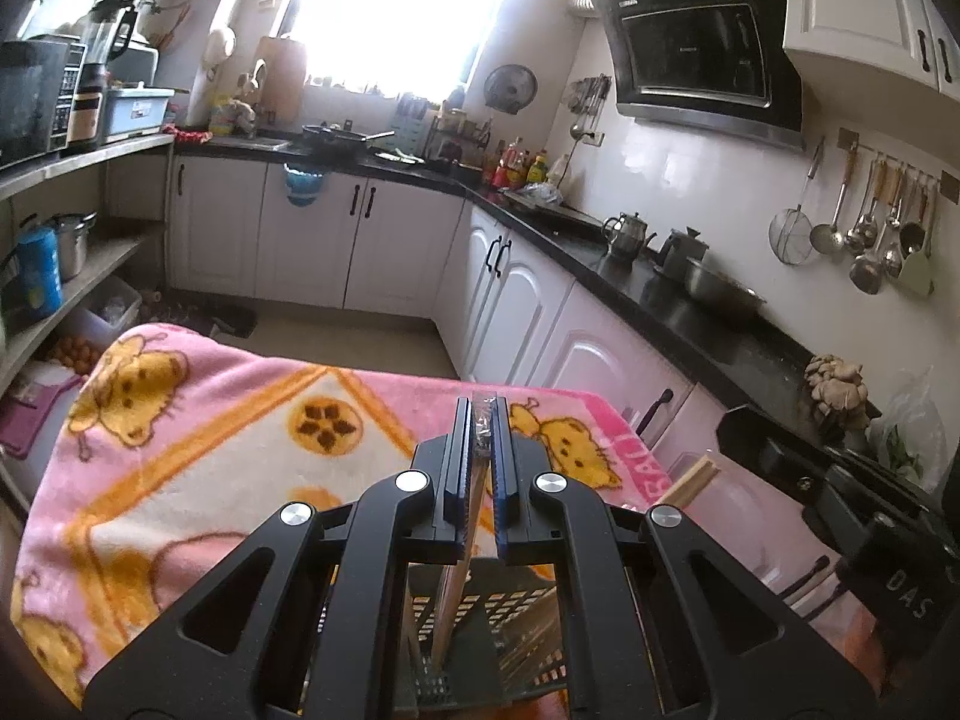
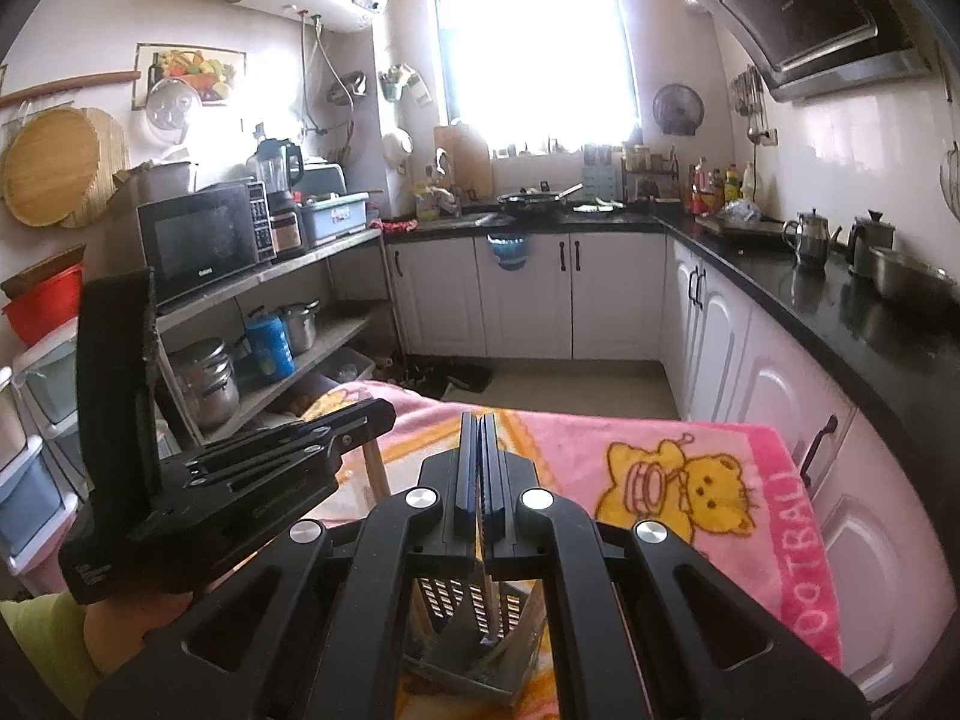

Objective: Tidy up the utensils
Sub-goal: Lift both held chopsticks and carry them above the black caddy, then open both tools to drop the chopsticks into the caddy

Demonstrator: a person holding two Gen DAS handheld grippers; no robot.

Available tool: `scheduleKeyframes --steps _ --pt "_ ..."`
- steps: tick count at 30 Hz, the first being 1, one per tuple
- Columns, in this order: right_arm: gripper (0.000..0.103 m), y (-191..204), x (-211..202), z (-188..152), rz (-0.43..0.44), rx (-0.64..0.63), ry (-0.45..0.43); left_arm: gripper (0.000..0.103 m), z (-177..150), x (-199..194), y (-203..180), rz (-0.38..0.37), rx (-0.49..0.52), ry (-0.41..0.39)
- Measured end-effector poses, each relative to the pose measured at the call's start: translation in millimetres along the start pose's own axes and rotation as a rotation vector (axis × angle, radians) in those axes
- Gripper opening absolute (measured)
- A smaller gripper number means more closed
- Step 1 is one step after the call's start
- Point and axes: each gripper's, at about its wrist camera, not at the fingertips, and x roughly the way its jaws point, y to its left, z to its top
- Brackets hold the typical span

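Observation:
My left gripper [image 1: 483,405] is shut on wooden chopsticks [image 1: 459,570] in a clear plastic sleeve. They hang down between the fingers into a dark perforated utensil holder [image 1: 522,618] that stands on the pink blanket [image 1: 210,450]. My right gripper [image 2: 480,420] is shut on another thin pair of chopsticks [image 2: 487,591], which hangs over the same perforated holder [image 2: 444,600]. In the left wrist view the right gripper [image 1: 780,456] is at the right, with pale stick ends [image 1: 693,480] beside it. The right wrist view has the left gripper [image 2: 258,462] at the left, a pale stick [image 2: 375,468] below it.
The blanket with yellow cartoon cats [image 2: 678,480] covers a table in a narrow kitchen. A black counter [image 1: 660,294] with kettles and a steel bowl runs along the right. Open shelves [image 2: 270,276] with a microwave and pots stand at the left. White cabinets line the far wall.

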Motion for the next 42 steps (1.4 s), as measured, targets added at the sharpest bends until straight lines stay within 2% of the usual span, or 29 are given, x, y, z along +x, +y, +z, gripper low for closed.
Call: scheduleKeyframes --steps 11,29,37,42 --pt "0.001 -6 17 -15 -0.006 0.020 0.043 0.001 -13 11 5 -0.012 -0.017 0.022" --pt "0.002 -27 17 -33 -0.038 0.058 0.086 0.002 -21 11 6 -0.004 -0.001 0.070" --pt "0.003 -33 13 -36 -0.045 0.074 0.091 0.010 -24 5 4 0.003 0.014 0.081" --pt "0.013 -32 11 -36 -0.048 0.071 0.092 0.017 -27 5 6 0.018 0.015 0.097"
